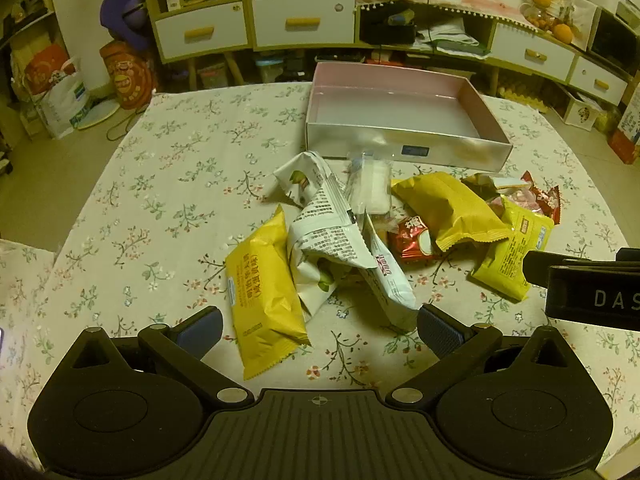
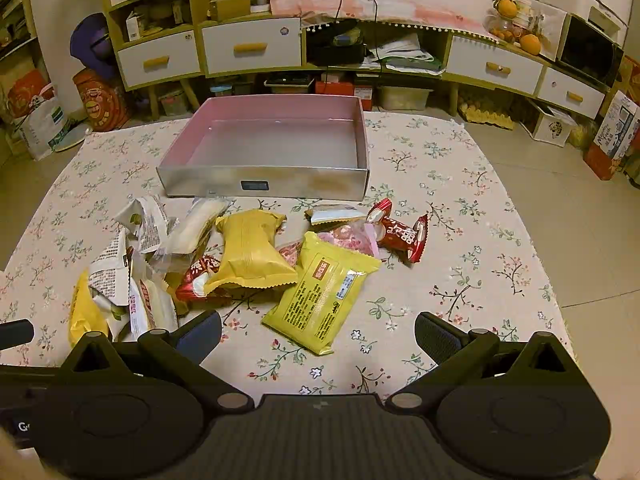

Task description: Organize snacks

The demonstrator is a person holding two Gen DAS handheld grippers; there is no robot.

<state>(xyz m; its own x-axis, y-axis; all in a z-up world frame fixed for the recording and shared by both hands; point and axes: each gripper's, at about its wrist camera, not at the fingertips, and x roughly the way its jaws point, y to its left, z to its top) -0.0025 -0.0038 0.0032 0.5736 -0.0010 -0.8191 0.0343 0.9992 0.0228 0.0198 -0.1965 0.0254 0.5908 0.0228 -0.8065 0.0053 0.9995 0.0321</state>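
Observation:
A pile of snack packets lies on the flowered tablecloth in front of an empty silver box with a pink inside point(image 1: 400, 148) point(image 2: 264, 184). My left gripper point(image 1: 320, 330) is open, above a yellow packet point(image 1: 266, 304) and a white printed packet point(image 1: 320, 236). My right gripper point(image 2: 318, 332) is open, just above the near end of a yellow-green packet point(image 2: 324, 296). A mustard-yellow packet point(image 2: 250, 252) point(image 1: 452, 210) and red wrapped candies point(image 2: 396, 232) point(image 1: 412, 238) lie in the pile. The right gripper also shows at the right edge of the left wrist view point(image 1: 580, 280).
The flowered tablecloth point(image 2: 460, 264) covers the table, whose right edge drops to a tiled floor point(image 2: 580, 220). Behind the table stand low cabinets with white drawers point(image 2: 252, 46), shelves, a fan, bags and boxes on the floor.

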